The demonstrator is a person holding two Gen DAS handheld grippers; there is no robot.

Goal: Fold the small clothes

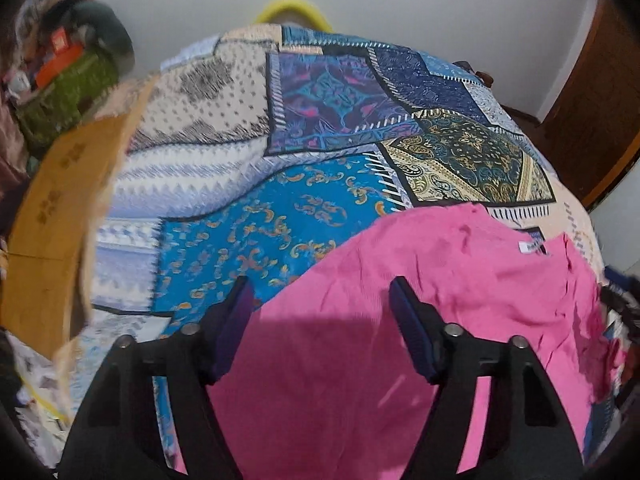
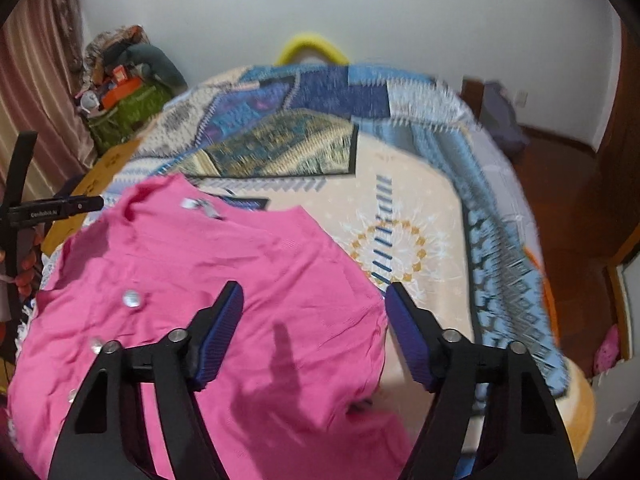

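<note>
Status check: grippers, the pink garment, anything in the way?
Left gripper open, empty, over the pink buttoned garment. Right gripper open, empty. Garment spread on patchwork bedspread, unfolded. Nothing on it.

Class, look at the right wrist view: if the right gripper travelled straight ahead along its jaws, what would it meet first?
Probably the right edge of the pink garment, lying on the patterned bedspread. The right gripper is open and points down at that edge; depth is unclear, so it might meet the bedspread just beside it.

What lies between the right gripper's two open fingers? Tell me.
In the right wrist view, the right gripper spans the right edge of the pink buttoned fabric garment; beyond that edge lies the bare cream patch of the patterned patchwork bedspread.
</note>
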